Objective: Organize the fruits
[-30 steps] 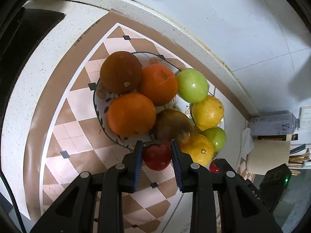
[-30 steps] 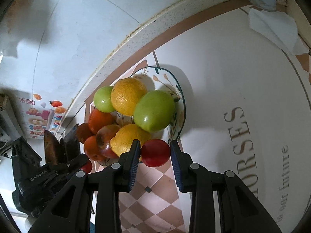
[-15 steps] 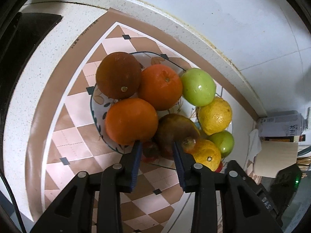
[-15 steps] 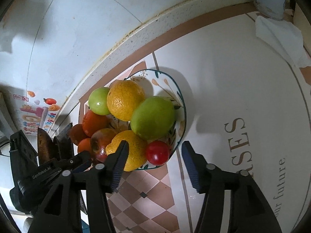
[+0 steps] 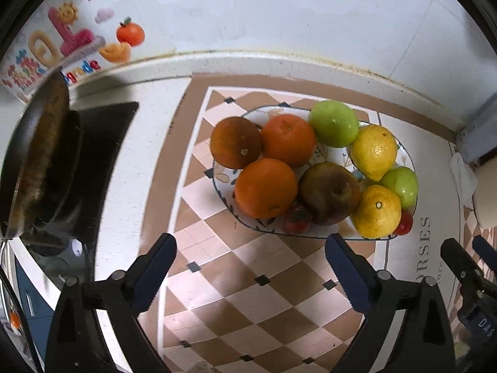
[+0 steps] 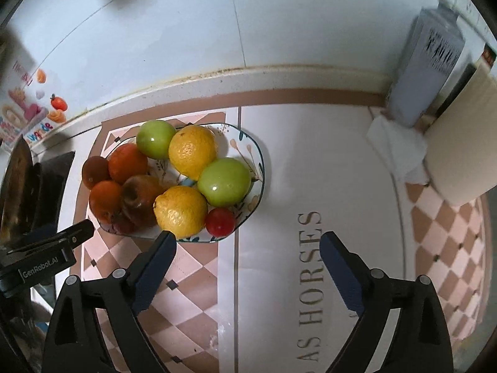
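Both claws spread wide and opening further, nothing between the pads: left claw (image 5: 250, 267) low in the left wrist view, right claw (image 6: 247, 262) low in the right wrist view, each hanging over the patterned tabletop (image 5: 217, 295) just short of the plate.

Fruit piled on an oval floral plate (image 6: 251, 146) at centre of both views: three oranges, two green apples, two lemons, a bruised brown apple (image 5: 329, 191). Two small red tomatoes tucked at the near rim: one (image 5: 297, 217) wedged between the front orange (image 5: 265, 188) and the brown apple, the other (image 6: 220, 221) beside the front lemon (image 6: 181, 211) at the plate's lower right.

Tomatoes likely light, smooth, thin-skinned, easy to crush; best taken across the widest part with a soft squeeze. Citrus firmer and heavier, apples glossy and probably slippery. Pile looks loose; pulling a low fruit may set others rolling.

Plate rim shallow, so little to stop a rolling fruit. Open tabletop right of the plate around the "HORSES" lettering (image 6: 310, 267). Dark pan (image 5: 40, 161) at the left, carton (image 6: 425, 71) and crumpled tissue (image 6: 394, 146) at upper right closing those sides.
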The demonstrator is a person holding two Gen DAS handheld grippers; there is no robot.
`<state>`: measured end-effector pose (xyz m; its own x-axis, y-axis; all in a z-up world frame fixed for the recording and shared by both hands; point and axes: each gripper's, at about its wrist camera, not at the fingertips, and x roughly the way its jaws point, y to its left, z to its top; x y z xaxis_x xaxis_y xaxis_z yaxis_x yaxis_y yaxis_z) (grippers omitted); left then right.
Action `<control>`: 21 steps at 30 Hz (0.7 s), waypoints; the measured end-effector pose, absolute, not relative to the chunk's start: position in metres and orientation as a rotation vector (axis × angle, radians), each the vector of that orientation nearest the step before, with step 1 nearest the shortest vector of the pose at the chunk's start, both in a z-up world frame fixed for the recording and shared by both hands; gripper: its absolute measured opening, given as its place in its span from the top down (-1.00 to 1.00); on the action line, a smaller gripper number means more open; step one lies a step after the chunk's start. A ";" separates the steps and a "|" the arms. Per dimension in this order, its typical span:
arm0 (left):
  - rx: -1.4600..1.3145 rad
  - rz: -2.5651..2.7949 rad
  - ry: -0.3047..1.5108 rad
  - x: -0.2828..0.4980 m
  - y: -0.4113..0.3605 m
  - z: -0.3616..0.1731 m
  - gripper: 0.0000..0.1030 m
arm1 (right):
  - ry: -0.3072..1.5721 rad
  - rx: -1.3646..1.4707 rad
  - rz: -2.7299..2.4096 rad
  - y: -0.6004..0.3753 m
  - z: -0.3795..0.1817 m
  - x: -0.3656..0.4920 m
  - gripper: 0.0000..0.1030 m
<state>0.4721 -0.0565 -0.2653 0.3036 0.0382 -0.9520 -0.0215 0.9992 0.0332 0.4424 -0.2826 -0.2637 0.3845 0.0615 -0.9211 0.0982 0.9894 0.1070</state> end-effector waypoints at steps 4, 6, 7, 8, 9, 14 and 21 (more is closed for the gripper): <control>0.044 0.031 1.204 0.457 -0.056 -0.248 -0.91 | 1.151 0.127 -0.040 -0.279 -0.248 0.431 -0.89; 0.043 0.022 1.184 0.447 -0.053 -0.239 -0.92 | 1.140 0.113 -0.054 -0.278 -0.239 0.423 -0.89; 0.042 0.015 1.175 0.442 -0.053 -0.234 -0.92 | 1.133 0.111 -0.056 -0.278 -0.234 0.419 -0.89; 0.044 0.009 1.161 0.436 -0.051 -0.228 -0.92 | 1.121 0.105 -0.060 -0.277 -0.227 0.413 -0.89; 0.045 0.005 1.154 0.432 -0.051 -0.224 -0.92 | 1.110 0.100 -0.065 -0.276 -0.222 0.407 -0.89; 0.044 -0.032 1.092 0.397 -0.045 -0.192 -0.92 | 1.045 0.092 -0.082 -0.269 -0.187 0.370 -0.90; 0.064 -0.065 0.992 0.339 -0.034 -0.144 -0.92 | 0.965 0.097 -0.085 -0.256 -0.143 0.306 -0.90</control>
